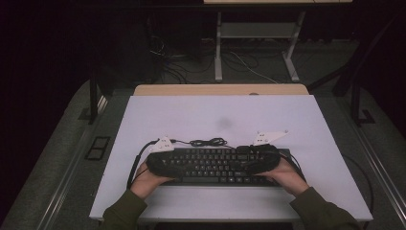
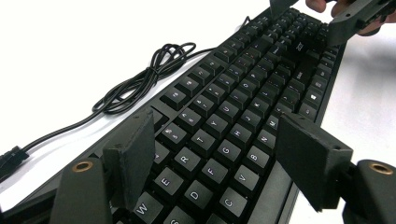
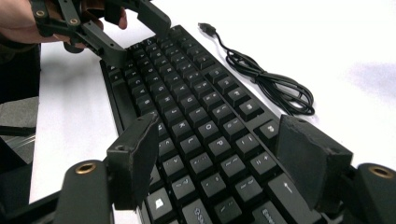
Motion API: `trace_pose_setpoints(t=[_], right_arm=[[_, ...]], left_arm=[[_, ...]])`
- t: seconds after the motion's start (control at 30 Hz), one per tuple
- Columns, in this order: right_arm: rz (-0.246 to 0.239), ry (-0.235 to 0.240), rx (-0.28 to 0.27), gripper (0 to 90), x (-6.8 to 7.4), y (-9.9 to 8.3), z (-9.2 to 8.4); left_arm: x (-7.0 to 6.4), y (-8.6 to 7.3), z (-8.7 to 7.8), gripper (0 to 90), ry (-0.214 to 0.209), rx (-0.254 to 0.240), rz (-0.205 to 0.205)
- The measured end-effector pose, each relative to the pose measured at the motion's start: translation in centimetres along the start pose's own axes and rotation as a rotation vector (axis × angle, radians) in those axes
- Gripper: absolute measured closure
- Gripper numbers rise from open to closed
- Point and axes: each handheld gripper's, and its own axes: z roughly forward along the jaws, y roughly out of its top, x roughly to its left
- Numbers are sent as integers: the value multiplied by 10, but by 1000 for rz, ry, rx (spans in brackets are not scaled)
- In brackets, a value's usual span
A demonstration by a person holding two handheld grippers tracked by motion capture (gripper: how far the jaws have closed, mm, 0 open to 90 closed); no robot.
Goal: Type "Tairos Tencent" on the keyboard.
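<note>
Black keyboard is laid flat on the white counter, cable coiled behind. Left hand-held gripper and right hand-held gripper are spread open astride its ends, nothing gripped, apparently for a two-ended lift

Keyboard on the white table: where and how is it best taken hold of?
Probably by its two short ends, one gripper coming in from each side, jaws spanning the front and back edges. The keyboard is long, flat and lies level; the left gripper and right gripper already straddle its ends, open.
</note>
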Motion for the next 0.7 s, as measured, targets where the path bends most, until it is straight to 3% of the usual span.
trace_pose_setpoints(t=[0.5,0.7], right_arm=[[-1,12,-19,292,0,10,11],[1,9,-20,292,-1,9,11]], left_arm=[[3,-2,-5,285,14,2,1],[6,-6,-13,356,30,3,-5]])
